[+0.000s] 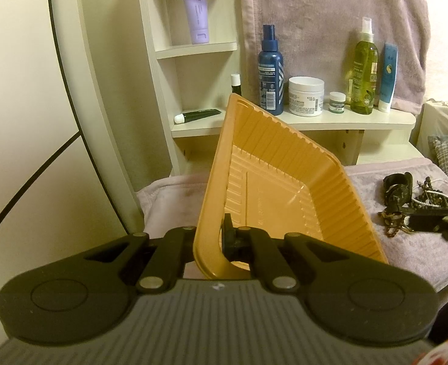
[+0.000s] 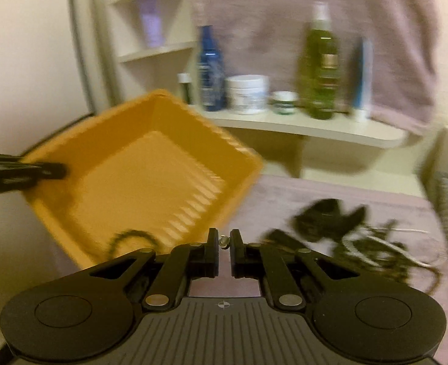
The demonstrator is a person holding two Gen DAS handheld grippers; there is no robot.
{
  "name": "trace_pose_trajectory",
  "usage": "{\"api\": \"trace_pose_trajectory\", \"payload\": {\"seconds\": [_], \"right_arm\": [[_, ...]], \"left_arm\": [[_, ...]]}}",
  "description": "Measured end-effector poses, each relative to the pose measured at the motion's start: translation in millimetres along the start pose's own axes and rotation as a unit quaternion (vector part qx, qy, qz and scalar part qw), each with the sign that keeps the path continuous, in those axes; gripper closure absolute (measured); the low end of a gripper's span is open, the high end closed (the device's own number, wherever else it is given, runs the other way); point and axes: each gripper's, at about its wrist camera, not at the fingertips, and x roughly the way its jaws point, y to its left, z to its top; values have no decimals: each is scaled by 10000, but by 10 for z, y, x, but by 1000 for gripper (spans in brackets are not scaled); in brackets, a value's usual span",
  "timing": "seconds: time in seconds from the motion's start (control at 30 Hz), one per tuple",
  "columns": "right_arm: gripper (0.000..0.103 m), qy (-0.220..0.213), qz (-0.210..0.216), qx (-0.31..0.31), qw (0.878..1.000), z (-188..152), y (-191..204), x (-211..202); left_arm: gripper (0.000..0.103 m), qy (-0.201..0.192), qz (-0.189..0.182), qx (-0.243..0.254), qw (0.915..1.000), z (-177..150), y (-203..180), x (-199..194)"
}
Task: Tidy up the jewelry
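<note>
Lay spread with a pale pink towel (image 1: 406,261), the bed. Stood behind it a cream shelf (image 1: 345,120) carrying a blue spray bottle (image 1: 270,70), a green spray bottle (image 1: 364,67), a white cream jar (image 1: 306,95) and a small jar (image 1: 337,102).

Was held tilted above the towel, its open side turned toward the right gripper, the ribbed orange tray (image 1: 284,182). Gripped the tray's near rim between clenched fingers, one inside the wall and one outside, the left gripper (image 1: 207,240).

Rested in a dark tangle on the towel just right of the tray, the heap of beaded jewelry (image 1: 412,200). Hung blurred over the tray's near edge a dark beaded strand (image 2: 129,237).

Hovered near the tray's lower corner the right gripper (image 2: 223,241), fingers nearly closed, pinching a small shiny bead (image 2: 224,241).
</note>
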Motion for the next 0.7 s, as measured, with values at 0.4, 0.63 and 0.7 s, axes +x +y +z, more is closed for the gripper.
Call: {"api": "trace_pose_trajectory", "payload": {"seconds": [0.4, 0.63, 0.7], "right_arm": [[78, 100, 607, -153, 9980, 4, 252, 152], [78, 290, -299, 401, 9983, -175, -156, 108], [78, 390, -502, 586, 9963, -242, -261, 132]], "left_arm": [[99, -3, -7, -15, 10000, -1, 5, -9], [99, -7, -24, -45, 10000, -2, 26, -12], [99, -5, -26, -45, 10000, -1, 23, -14]]}}
